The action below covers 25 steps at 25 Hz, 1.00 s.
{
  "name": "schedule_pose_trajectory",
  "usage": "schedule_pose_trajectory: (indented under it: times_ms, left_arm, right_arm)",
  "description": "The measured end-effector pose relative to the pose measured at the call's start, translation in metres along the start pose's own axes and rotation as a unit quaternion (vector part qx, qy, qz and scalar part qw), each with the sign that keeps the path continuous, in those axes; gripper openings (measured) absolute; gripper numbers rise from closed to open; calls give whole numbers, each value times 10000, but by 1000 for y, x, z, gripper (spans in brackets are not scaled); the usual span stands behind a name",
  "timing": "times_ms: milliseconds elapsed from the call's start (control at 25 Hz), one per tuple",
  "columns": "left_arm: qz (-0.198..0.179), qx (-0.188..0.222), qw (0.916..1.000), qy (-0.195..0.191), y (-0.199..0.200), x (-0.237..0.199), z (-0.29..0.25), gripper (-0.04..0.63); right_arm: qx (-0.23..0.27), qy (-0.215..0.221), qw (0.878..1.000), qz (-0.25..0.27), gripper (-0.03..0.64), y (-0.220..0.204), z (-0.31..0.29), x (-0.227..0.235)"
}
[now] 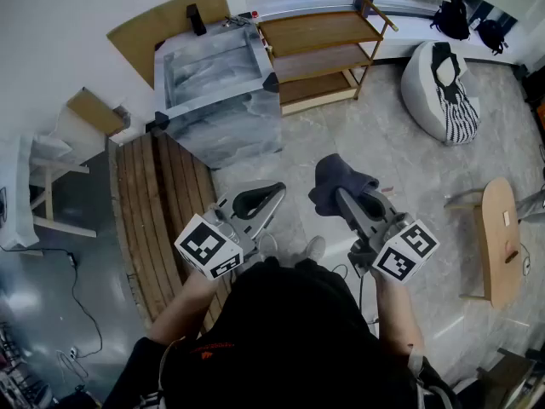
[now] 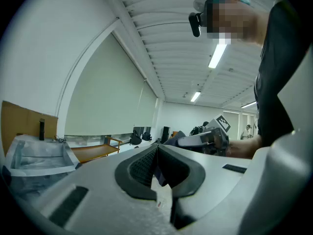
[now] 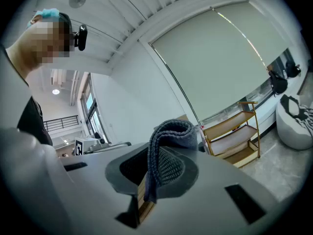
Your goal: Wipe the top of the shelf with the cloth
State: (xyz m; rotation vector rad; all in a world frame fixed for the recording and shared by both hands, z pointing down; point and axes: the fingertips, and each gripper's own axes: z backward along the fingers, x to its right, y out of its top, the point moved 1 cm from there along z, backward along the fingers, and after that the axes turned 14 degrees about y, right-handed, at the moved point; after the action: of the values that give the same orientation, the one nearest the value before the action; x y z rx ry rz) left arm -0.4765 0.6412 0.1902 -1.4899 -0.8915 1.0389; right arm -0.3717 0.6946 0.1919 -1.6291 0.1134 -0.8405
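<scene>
- The only print I can find is a small orange mark on the person's black top [image 1: 207, 354], too small to read.
- Each gripper also carries a cube with black-and-white square markers, one on the left [image 1: 209, 247] and one on the right [image 1: 406, 252]. These are patterns, not words.
- The right gripper [image 1: 341, 192] has its jaws clamped on the cloth [image 1: 328, 173], a dark blue-grey knitted piece.
- In the right gripper view the cloth [image 3: 171, 131] is folded over in a loop above the jaw tips. One edge hangs down between the black pads of the right gripper [image 3: 156, 153].
- The left gripper [image 1: 279, 187] is closed, its tips meeting, and I see nothing gripped. In its own view the two curved pads come together at the front of the left gripper [image 2: 156, 148].
- The shelf [image 1: 319, 28] is a wooden three-tier unit standing under the window, well away from the person and both grippers. The cloth is held in the air on the person's side of it, not touching it.
- From the right gripper view the shelf [image 3: 230, 131] shows beyond the cloth and to its right.
- Just beside the shelf on its left is a grey marbled box [image 1: 217, 100]. A sheet of cardboard [image 1: 166, 28] leans on the wall behind that box.
- On the shelf's other side a white beanbag [image 1: 447, 92] with black stripes sits on the floor. Dark backpacks [image 1: 464, 15] lie further along the window.
- A slatted wooden platform [image 1: 162, 211] lies between the box and the person.
</scene>
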Motion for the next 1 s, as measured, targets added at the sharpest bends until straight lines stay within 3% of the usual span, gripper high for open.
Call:
schedule_pose_trajectory:
  times_ms: [440,1000]
  left_arm:
    - [-2,-75,10000,65,-3,12,-16,20]
    - [-62,-84,9996,244,-11,60,-95,21]
  right_arm:
    - [232,-115,9997,-47,29,10,22,17]
    - [108,94,9998,-104,29,28,88,78]
